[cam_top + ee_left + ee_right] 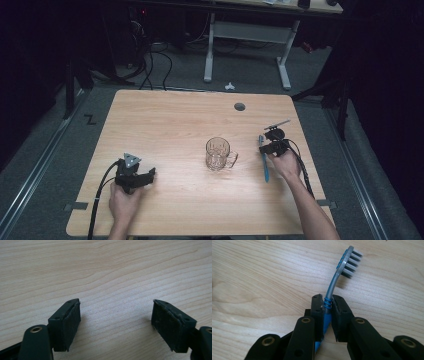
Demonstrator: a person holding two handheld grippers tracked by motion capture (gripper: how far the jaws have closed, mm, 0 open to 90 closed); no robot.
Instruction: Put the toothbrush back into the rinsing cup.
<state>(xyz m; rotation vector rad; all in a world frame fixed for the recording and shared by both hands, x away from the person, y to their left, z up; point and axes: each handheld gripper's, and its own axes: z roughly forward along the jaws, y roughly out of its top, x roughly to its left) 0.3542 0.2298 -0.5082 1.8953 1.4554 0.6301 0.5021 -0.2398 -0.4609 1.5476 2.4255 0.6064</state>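
A clear glass mug [219,154] with a handle on its right stands upright in the middle of the wooden table [170,120]. To its right lies a blue and grey toothbrush [263,159]; in the right gripper view the toothbrush [342,267] has its bristle head pointing away over the wood. My right gripper [267,146] is shut on the toothbrush neck, and the right gripper [327,305] pinches it between both pads. My left gripper [148,176] rests at the front left of the table; the left gripper [116,320] stands open over bare wood.
A round cable hole [240,106] sits near the table's far edge. Beyond the table stand a white desk frame [247,45] and floor cables [150,65]. Metal rails [40,160] run along the floor on both sides.
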